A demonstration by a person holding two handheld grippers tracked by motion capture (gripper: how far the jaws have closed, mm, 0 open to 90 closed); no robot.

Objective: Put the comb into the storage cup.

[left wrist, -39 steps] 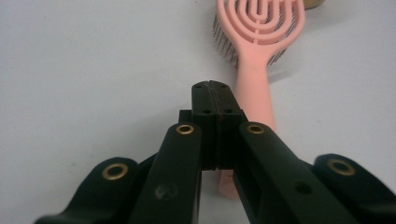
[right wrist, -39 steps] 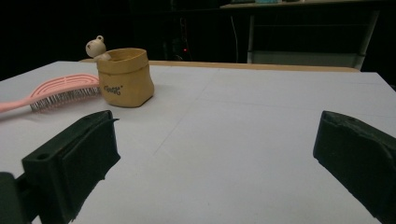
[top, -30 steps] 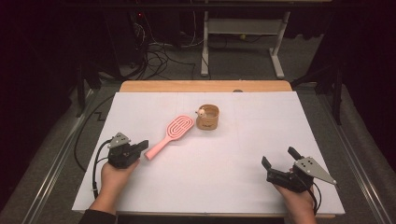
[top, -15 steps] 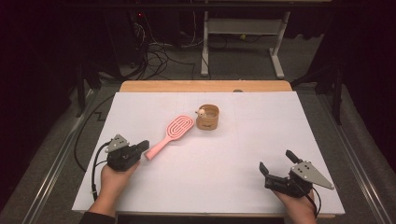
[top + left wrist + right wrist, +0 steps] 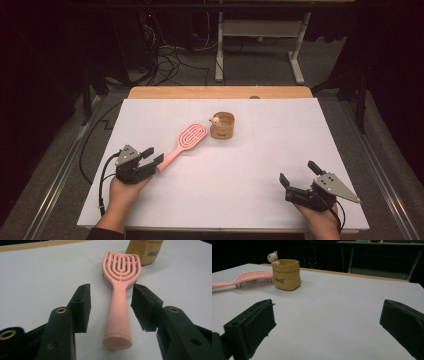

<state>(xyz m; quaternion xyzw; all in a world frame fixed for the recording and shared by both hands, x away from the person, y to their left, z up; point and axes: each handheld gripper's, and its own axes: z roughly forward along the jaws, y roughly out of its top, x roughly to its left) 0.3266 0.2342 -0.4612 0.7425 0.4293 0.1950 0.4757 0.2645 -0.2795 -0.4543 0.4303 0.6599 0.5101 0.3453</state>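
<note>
High view: white table (image 5: pixel 240 200), cables on grey floor (image 5: pixel 170 70).

Light falls from above onto the white surface (image 5: pixel 240 165), which shows bright and evenly lit, while the room beyond lies dim, nearly black. Shadows are faint and soft. Both claw views look slightly soft and grainy, especially the near black parts.

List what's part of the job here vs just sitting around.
In play:
- pink hairbrush, handle lying between the left gripper jaws, which have just been opening and do not press on it
- left gripper

Lying about:
- tan pot with a small bear, beside the brush head
- right gripper, open over bare table
</note>
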